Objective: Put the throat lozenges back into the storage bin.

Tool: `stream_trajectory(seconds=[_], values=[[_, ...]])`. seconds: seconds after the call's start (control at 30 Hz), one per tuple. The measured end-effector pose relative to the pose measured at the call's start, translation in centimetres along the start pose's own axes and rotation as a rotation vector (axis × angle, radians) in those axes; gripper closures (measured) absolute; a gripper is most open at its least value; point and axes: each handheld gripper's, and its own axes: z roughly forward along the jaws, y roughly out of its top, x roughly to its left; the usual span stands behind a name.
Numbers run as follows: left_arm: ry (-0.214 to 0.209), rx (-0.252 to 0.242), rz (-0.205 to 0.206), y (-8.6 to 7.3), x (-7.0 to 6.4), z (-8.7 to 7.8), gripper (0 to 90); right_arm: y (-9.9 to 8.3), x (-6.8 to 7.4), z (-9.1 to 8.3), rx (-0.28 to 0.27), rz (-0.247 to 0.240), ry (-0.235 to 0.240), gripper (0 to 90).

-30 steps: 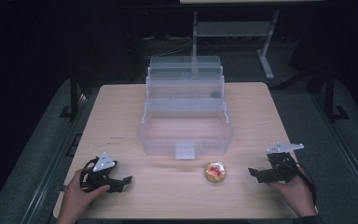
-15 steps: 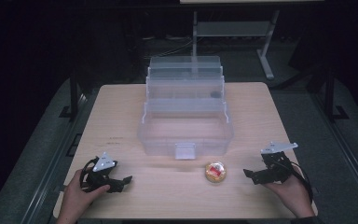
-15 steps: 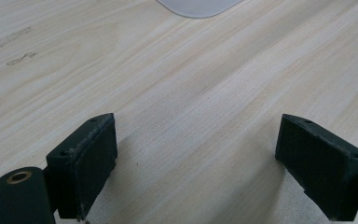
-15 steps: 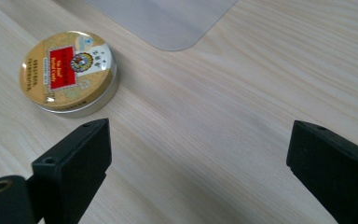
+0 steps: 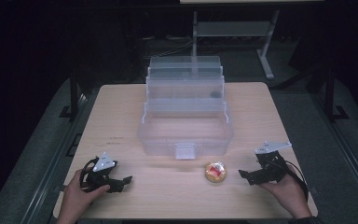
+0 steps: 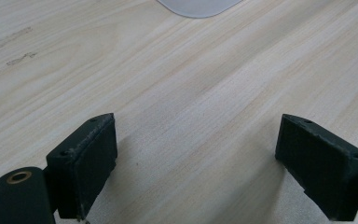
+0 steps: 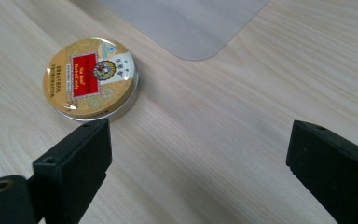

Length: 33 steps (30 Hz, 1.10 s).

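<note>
Tin [image 5: 215, 172], round, gold-lidded with a red label, is our landmark on the tabletop [image 5: 121, 107]. Well left of it our left gripper [image 5: 119, 182] gapes empty; the clear tiered box [image 5: 185, 133] stands just behind; just right, our right gripper [image 5: 244, 176] gapes apart.

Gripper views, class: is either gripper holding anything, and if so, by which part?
Nothing is held. The left gripper has its jaws wide apart over bare table. The right gripper is open too; the round tin lies on the table beside its jaws.
</note>
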Motion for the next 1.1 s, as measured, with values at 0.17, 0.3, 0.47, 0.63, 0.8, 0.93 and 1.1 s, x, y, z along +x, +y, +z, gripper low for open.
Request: stream_trajectory(seconds=[0.17,0.3,0.47,0.63,0.8,0.93,1.1], values=[[0.000,0.000,0.000,0.0,0.0,0.0,11.7,0.2,0.3,0.2,0.001,-0.006,0.010,6.4],[0.000,0.000,0.000,0.0,0.0,0.0,11.7,0.4,0.4,0.3,0.000,-0.010,0.015,6.4],[0.000,0.000,0.000,0.0,0.0,0.0,11.7,0.5,0.7,0.4,0.001,-0.016,0.021,6.4],[0.000,0.000,0.000,0.0,0.0,0.0,11.7,0.8,1.0,0.6,0.000,-0.025,0.031,6.4],[0.000,0.000,0.000,0.0,0.0,0.0,11.7,1.0,1.3,0.8,-0.001,-0.032,0.040,6.4],[0.000,0.000,0.000,0.0,0.0,0.0,11.7,1.3,1.6,1.1,0.001,-0.042,0.050,6.4],[0.000,0.000,0.000,0.0,0.0,0.0,11.7,1.5,1.9,1.3,0.004,-0.048,0.056,6.4]])
